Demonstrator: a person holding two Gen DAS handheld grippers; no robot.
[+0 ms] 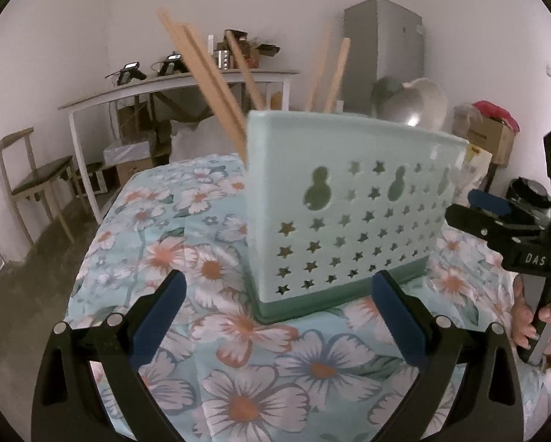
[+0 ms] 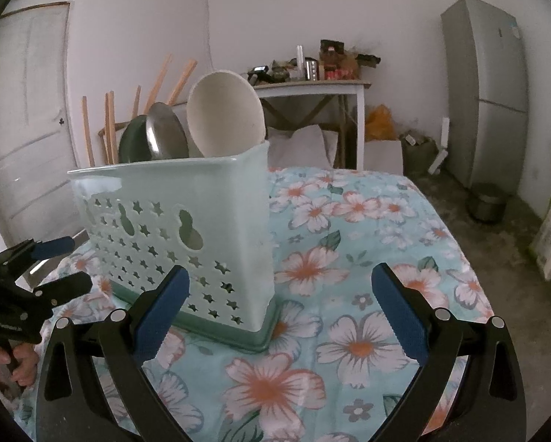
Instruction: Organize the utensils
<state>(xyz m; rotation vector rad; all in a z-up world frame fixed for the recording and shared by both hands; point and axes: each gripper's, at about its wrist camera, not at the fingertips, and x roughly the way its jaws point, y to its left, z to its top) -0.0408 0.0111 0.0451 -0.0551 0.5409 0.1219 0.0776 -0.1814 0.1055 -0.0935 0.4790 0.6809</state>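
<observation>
Floral cloth (image 1: 238, 386) is covering the table where the mint utensil caddy (image 1: 349, 213) is standing upright, holding chopsticks (image 1: 209, 73) and spoons (image 2: 223, 114). I am holding my left gripper (image 1: 275, 316) and right gripper (image 2: 279, 313) spread wide, grasping nothing, both just before the caddy.

Left wrist view sits low over the floral tablecloth (image 1: 238, 386), looks forward between its own 2 fingers at the mint utensil holder (image 1: 349, 202), close, from the holder's left-front corner; background is a white side table (image 1: 179, 81), chair (image 1: 35, 173) and fridge (image 1: 386, 44). Right wrist view is also low and close, facing the same holder (image 2: 187, 221) from its right-front corner, with a door (image 2: 28, 110) at left and the fridge (image 2: 485, 88) at right. Both views share holder, tablecloth (image 2: 349, 350), side table (image 2: 312, 88) and fridge. Each camera catches the other gripper at frame edge: right gripper (image 1: 470, 206) in the left view, left gripper (image 2: 63, 265) in the right view.
</observation>
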